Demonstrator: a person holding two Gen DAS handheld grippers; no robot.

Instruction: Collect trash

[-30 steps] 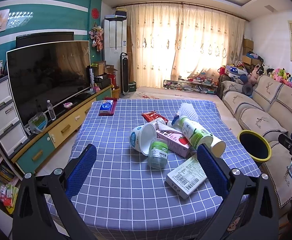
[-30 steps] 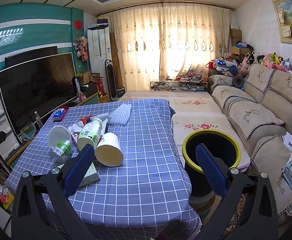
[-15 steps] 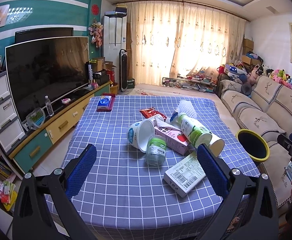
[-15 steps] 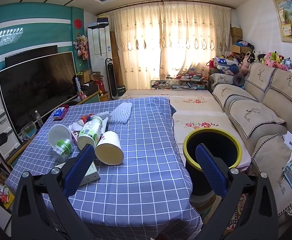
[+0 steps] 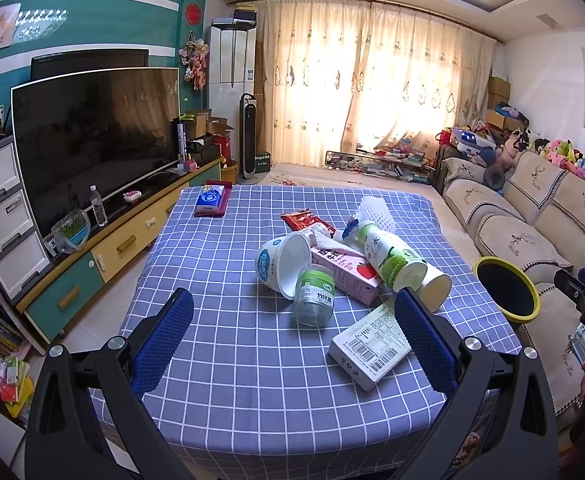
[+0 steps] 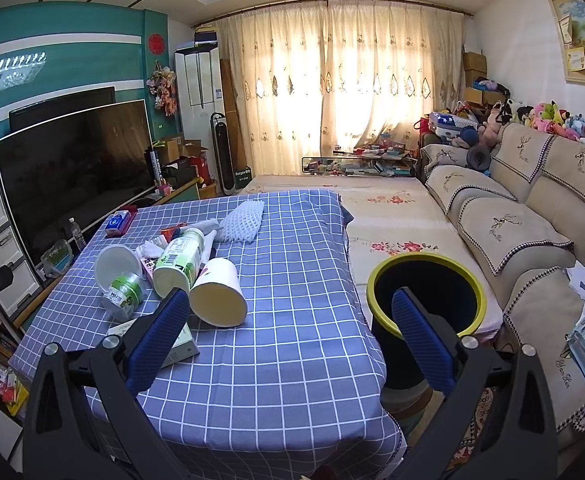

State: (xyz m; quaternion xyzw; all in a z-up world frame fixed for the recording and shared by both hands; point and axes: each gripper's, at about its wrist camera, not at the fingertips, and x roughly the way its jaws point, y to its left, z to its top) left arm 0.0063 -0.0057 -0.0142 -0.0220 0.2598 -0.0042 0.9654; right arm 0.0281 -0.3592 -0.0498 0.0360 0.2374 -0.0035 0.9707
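Trash lies in a pile on the blue checked table: a white tub, a small green-lidded jar, a pink carton, a green-and-white bottle, a paper cup, a white box, a red wrapper and white foam netting. A black bin with a yellow rim stands right of the table. My left gripper is open and empty above the near table edge. My right gripper is open and empty, between the pile and the bin.
A tissue pack on a red tray lies at the table's far left corner. A TV on a low cabinet runs along the left. A beige sofa runs along the right. A floral mat lies beyond the bin.
My left gripper has moved a little forward and up over the table, so the pile sits closer to centre. The right gripper has barely moved. Both stay open.
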